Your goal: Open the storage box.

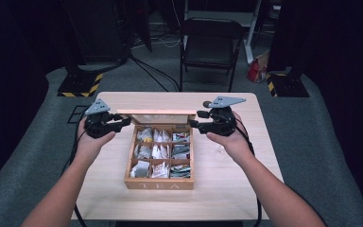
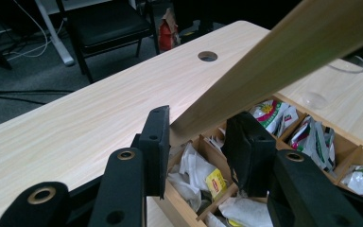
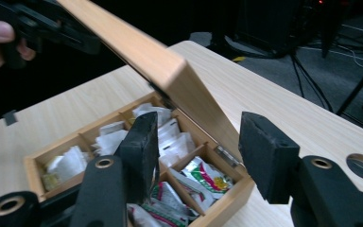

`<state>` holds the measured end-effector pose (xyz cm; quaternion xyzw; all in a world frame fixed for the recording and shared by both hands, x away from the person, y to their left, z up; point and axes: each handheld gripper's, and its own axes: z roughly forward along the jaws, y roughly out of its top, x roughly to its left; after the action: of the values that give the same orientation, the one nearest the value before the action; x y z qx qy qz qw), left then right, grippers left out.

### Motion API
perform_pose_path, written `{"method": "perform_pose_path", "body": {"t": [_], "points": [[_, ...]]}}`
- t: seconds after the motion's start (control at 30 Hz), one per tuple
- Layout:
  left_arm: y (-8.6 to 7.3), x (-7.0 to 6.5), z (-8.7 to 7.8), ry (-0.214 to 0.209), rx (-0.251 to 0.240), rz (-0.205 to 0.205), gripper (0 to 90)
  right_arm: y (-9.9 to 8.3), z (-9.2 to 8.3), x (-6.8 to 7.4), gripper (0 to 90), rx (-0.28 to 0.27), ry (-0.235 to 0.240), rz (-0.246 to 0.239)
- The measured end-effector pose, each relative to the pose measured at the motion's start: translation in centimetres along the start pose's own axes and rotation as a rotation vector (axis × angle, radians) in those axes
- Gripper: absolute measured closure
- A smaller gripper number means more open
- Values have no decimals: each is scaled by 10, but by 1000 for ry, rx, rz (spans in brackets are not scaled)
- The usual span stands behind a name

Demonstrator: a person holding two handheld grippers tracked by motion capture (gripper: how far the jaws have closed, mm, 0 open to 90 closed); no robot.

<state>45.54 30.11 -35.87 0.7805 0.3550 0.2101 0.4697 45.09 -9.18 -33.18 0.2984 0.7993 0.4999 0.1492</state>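
Note:
A wooden tea box (image 1: pixel 158 184) marked TEA stands mid-table, its compartments full of tea bags (image 1: pixel 160 151). Its lid (image 1: pixel 153 113) is raised and leans toward the far side. My left gripper (image 1: pixel 126 120) is at the lid's left end. In the left gripper view the pads (image 2: pixel 196 142) are shut on the lid's (image 2: pixel 274 61) corner. My right gripper (image 1: pixel 194 120) is at the lid's right end. In the right gripper view the jaws (image 3: pixel 198 151) stand apart around the lid's (image 3: pixel 146 56) end, with tea bags showing in the gap beside one pad. The left gripper (image 3: pixel 52 28) appears far off.
The light wooden table (image 1: pixel 227 189) has a round cable hole (image 2: pixel 208 56) near a far corner. A black folding chair (image 1: pixel 210 42) stands behind the table, with a red bag (image 1: pixel 255 71) on the floor. Striped stand bases (image 1: pixel 80 85) flank the far side.

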Motion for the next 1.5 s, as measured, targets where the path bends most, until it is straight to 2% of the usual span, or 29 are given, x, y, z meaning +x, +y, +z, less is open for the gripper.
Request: {"method": "perform_pose_path", "body": {"t": [0.13,0.37,0.43,0.6,0.67,0.77,0.83,0.93,1.1,1.4,1.5], "points": [[4,3,3,4,-7,-8,616,-2,10,-9,483,10,-23,6],[7,10,7,-5,-30,-33,616,-4,26,-15,498,32,-38,-3],[7,11,8,-7,-38,-37,616,-4,31,-16,498,42,-51,12],[11,13,9,-7,-24,-35,618,-2,41,-21,519,39,-74,22],[13,13,10,-1,-19,-29,619,-1,43,-23,541,36,-77,20],[15,15,11,-2,-19,-38,620,1,45,-28,584,29,-77,47],[15,16,12,-2,-23,-42,620,1,46,-31,583,24,-67,71],[16,18,15,0,-28,-41,618,2,47,-33,590,22,-67,79],[15,21,21,-5,-41,-69,599,3,48,-35,591,16,-66,87],[10,23,38,13,0,-40,577,8,52,-37,599,17,-75,95],[10,23,41,22,-4,-36,575,8,53,-38,600,15,-73,100]]}}
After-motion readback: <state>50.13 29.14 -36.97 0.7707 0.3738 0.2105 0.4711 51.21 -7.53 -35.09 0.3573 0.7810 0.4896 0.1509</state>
